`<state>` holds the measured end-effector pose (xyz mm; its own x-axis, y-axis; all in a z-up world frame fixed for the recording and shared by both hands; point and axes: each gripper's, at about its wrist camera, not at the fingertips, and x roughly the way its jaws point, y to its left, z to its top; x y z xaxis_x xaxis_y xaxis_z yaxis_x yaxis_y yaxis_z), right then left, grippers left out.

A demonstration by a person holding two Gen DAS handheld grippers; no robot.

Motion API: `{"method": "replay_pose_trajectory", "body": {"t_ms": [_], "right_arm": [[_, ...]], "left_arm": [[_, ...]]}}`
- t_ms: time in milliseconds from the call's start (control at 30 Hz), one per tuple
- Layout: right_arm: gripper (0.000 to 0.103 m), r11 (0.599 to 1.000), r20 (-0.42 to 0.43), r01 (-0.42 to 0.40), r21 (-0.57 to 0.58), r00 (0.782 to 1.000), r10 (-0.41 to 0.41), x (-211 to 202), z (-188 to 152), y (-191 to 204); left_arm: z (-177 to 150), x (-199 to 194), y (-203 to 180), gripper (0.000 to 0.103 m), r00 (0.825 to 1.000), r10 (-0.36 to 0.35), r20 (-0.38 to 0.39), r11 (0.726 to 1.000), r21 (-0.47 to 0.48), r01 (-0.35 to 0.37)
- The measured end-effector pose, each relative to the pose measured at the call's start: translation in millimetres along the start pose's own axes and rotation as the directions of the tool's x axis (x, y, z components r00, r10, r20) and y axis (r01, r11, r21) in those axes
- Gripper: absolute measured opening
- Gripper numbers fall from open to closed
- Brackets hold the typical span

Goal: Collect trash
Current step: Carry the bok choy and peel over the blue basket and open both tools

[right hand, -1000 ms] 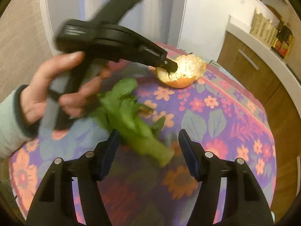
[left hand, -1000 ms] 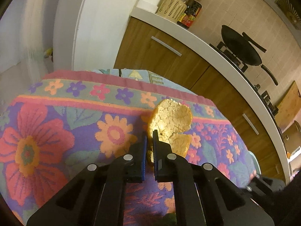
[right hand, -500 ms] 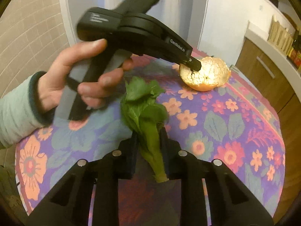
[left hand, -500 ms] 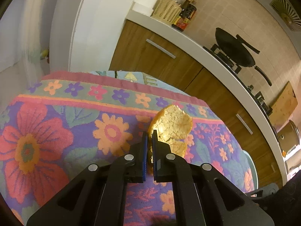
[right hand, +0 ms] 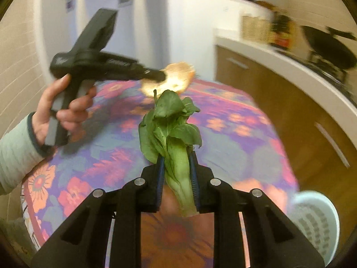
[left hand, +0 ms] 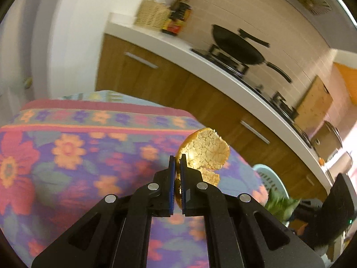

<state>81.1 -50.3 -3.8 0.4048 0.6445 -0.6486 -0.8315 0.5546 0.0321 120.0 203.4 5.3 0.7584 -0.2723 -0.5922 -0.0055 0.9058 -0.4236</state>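
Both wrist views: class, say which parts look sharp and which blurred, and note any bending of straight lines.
Left wrist view: the left tool and orange peel are sharp; the tablecloth and counter smear; the counter edge bows. Right wrist view: the right tool and leafy vegetable are crisp; the pan and basket are blurred; corners are dark.

No text is showing clearly enough to read. A pale printed mark is sitting on the side of the left gripper (right hand: 154,74) in the right wrist view, but motion blur is smearing it. The labels on the bottles (left hand: 178,19) on the kitchen counter are blurring too.
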Motion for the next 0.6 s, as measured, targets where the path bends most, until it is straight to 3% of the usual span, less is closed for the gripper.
{"method": "replay_pose_trajectory", "body": {"t_ms": [267,333,467,600], "right_arm": [[0.019,0.960,0.037,0.207,0.190,0.975,-0.218,-68,-46,-69],[0.019,0.932,0.032,0.268,0.245,0.958,-0.284,-83,-60,-86],[0.019,0.845,-0.005,0.411,0.341,0.900,-0.435,-100,-85,-114],[0.019,0.765,-0.024,0.468,0.443,0.859,-0.511,-111,-107,-134]], "left_arm": [[-20,32,-86,0.002,0.998,-0.049,-0.046,0.992,0.116,0.054],[-28,41,-111,0.002,0.997,-0.059,-0.055,0.987,0.146,0.066],[-43,60,-155,0.002,0.992,-0.095,-0.083,0.981,0.161,0.107],[-60,79,-191,0.002,0.987,-0.109,-0.116,0.980,0.155,0.127]]}}
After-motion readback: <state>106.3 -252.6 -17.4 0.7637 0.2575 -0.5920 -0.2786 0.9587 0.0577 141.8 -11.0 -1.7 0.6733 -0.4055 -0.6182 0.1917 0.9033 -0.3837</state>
